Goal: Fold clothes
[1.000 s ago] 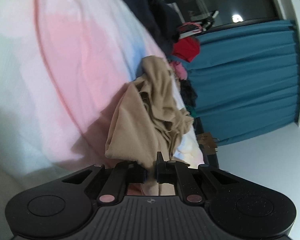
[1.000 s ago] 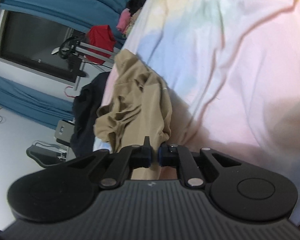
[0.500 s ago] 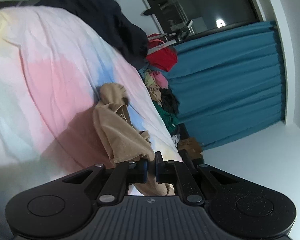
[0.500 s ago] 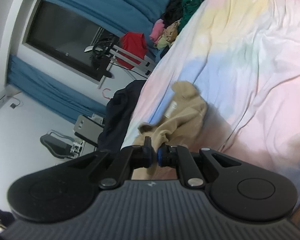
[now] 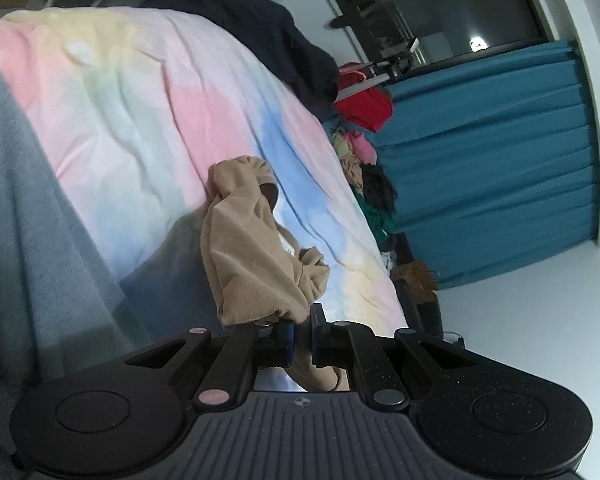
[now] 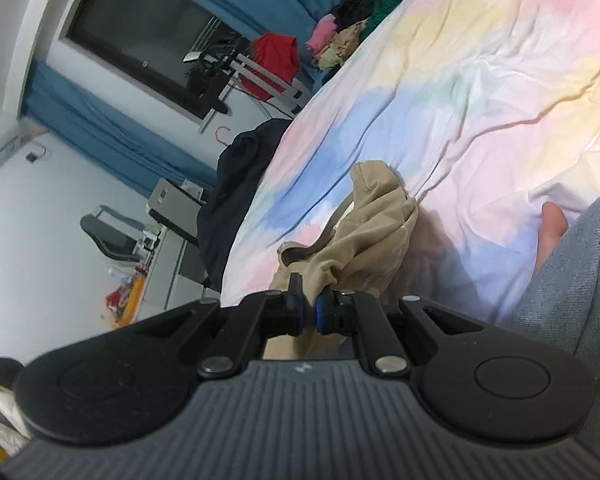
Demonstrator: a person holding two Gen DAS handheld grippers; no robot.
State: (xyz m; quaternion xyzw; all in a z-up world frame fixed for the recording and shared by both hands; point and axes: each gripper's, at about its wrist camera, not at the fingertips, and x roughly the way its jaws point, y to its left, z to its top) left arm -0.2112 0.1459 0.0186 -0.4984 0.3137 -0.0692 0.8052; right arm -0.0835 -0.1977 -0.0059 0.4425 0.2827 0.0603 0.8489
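A tan garment (image 5: 256, 256) hangs bunched over the pastel tie-dye bedsheet (image 5: 140, 100). My left gripper (image 5: 301, 338) is shut on one edge of it, with cloth pinched between the blue pads. In the right wrist view the same tan garment (image 6: 364, 236) hangs from my right gripper (image 6: 309, 310), which is shut on another edge. Its far end rests on the bedsheet (image 6: 480, 80). Each gripper is hidden from the other's camera.
A dark garment (image 5: 276, 40) lies at the bed's far edge. A pile of mixed clothes (image 5: 364, 160) and a red cloth (image 5: 368, 104) sit by the blue curtain (image 5: 500, 160). The person's grey-clad leg (image 6: 572, 272) is close at the right.
Both grippers have lifted and pulled back from the bed with the tan garment held. The garment now hangs lower in view and more of the room shows.
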